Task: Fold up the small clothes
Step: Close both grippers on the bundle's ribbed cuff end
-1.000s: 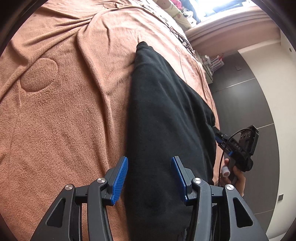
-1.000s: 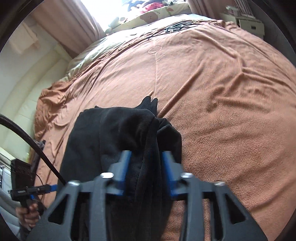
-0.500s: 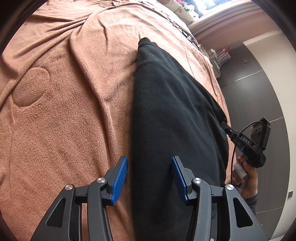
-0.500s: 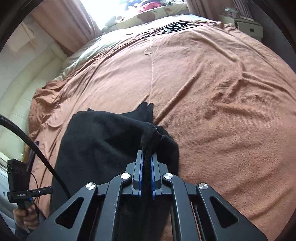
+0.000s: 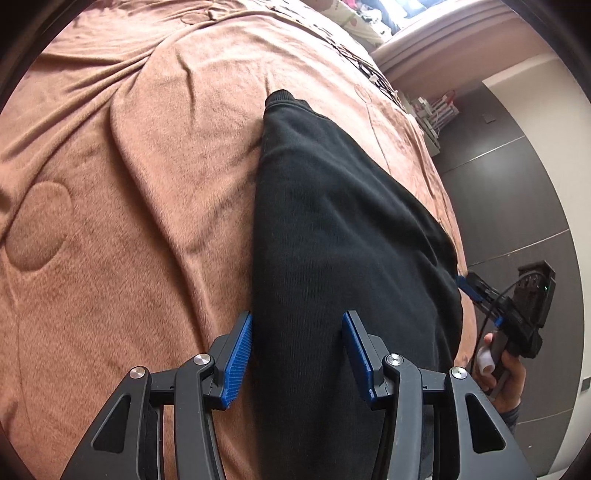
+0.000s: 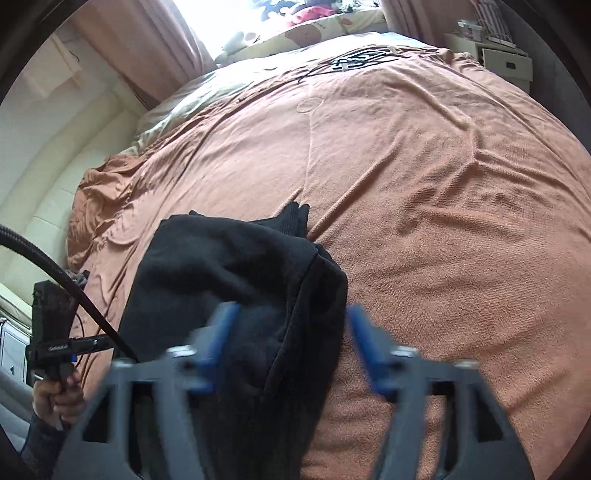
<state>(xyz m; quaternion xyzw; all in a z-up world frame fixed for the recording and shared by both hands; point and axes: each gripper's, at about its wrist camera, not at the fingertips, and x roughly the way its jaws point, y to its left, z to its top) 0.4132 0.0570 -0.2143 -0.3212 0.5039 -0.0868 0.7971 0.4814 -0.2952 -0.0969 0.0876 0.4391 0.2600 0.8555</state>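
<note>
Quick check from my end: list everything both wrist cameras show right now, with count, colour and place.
Garment: one, black, lying folded on the blanket near its edge.
Blanket: one, orange-brown, covering the bed.
Pillows: number unclear, pale and patterned, at the far end of the bed.
Curtain: one in view, pinkish, by the window.
Small cabinet: one, cream, beyond the bed's far right corner.
Left gripper: black with blue pads, open over the garment.
Right gripper: black with blue pads, open and blurred over the garment's fold.
Hands: two, each holding a gripper handle.
</note>
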